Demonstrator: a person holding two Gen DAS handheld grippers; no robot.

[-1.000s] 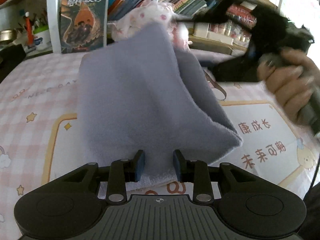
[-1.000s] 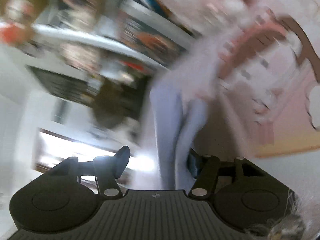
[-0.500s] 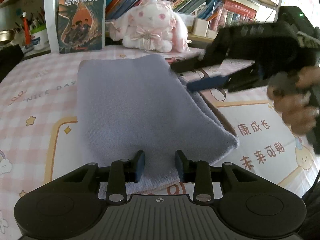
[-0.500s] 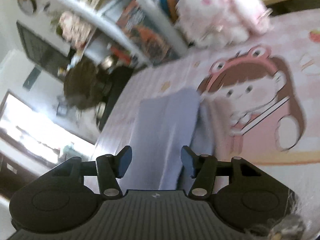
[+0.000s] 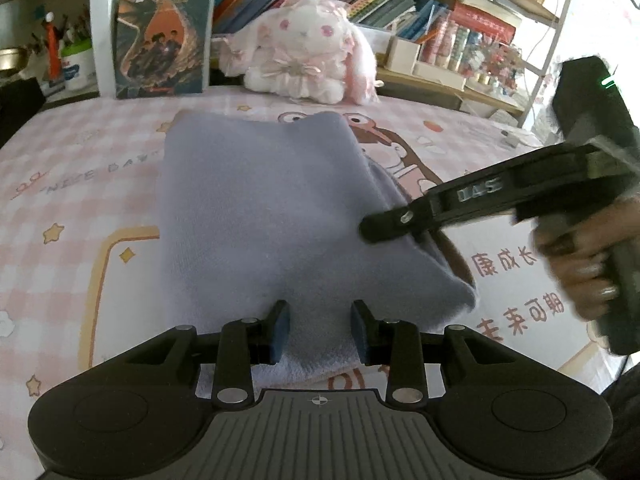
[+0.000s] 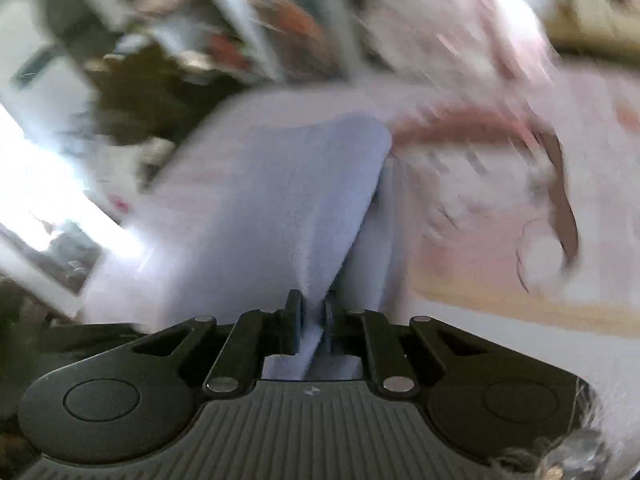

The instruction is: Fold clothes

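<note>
A folded lavender fleece garment [image 5: 264, 216] lies on the pink patterned bed cover [image 5: 80, 184]. My left gripper [image 5: 320, 330] is open, its fingers straddling the garment's near edge. My right gripper [image 6: 312, 320] is shut on a fold of the garment [image 6: 280, 208] at its right edge; in the left wrist view its black body [image 5: 460, 204] reaches in from the right over the cloth. The right wrist view is motion-blurred.
A white and pink plush rabbit [image 5: 308, 48] sits at the back of the bed beside an upright book [image 5: 164, 28]. Shelves of books [image 5: 400, 4] run behind. A yellow-framed print with Chinese characters [image 5: 516, 280] lies right of the garment.
My right gripper dropped the lifted cloth flat, opened, then came back down and closed on the garment's right edge. My left gripper stayed open at the near edge.
</note>
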